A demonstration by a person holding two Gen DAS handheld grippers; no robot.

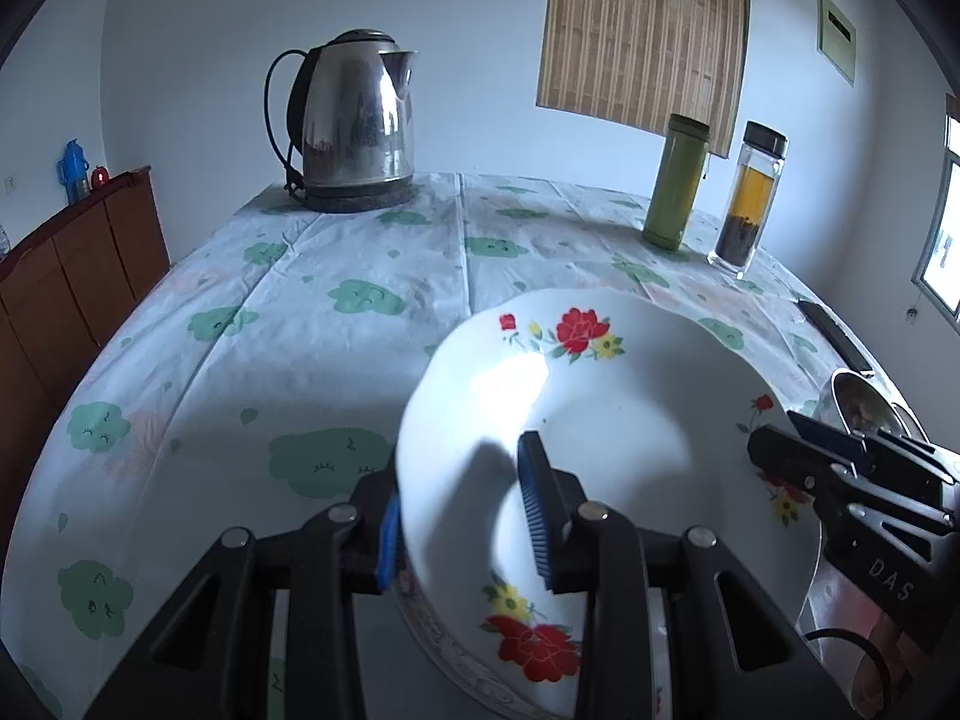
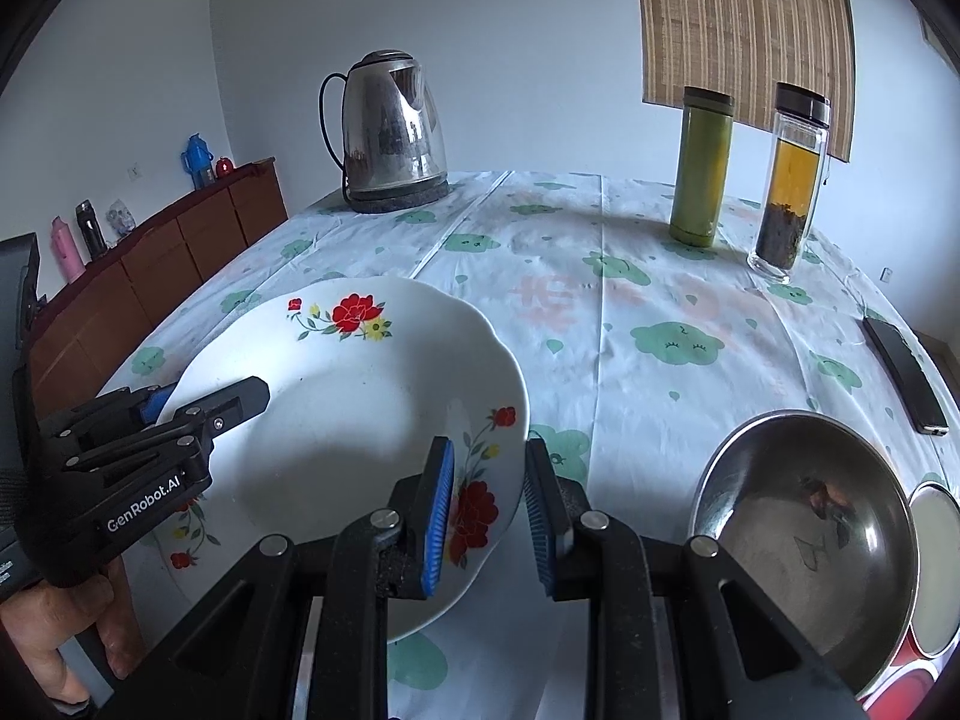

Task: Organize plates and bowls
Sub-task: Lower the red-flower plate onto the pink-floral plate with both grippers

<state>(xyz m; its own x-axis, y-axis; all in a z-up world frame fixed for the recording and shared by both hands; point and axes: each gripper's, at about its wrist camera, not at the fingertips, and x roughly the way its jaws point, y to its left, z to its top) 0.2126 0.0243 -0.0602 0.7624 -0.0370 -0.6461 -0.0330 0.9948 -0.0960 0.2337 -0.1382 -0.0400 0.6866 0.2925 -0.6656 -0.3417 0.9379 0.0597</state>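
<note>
A white plate with red flowers (image 1: 624,420) (image 2: 360,420) is held by its rim at both sides. My left gripper (image 1: 462,528) (image 2: 210,399) is shut on its left edge, one blue pad above and one below. At the plate's right edge, beside a red flower, my right gripper (image 2: 489,516) (image 1: 774,438) is also shut on the rim. Under the plate's near edge shows the patterned rim of a second plate (image 1: 450,660). A steel bowl (image 2: 804,528) (image 1: 858,402) sits on the table to the right, with a white, red-rimmed dish (image 2: 936,570) beyond it.
A steel kettle (image 1: 354,120) (image 2: 390,126) stands at the back of the cloth-covered table (image 1: 300,312). A green flask (image 2: 702,168) and a glass tea bottle (image 2: 792,180) stand back right. A black phone (image 2: 906,378) lies near the right edge. A wooden cabinet (image 2: 180,252) runs along the left.
</note>
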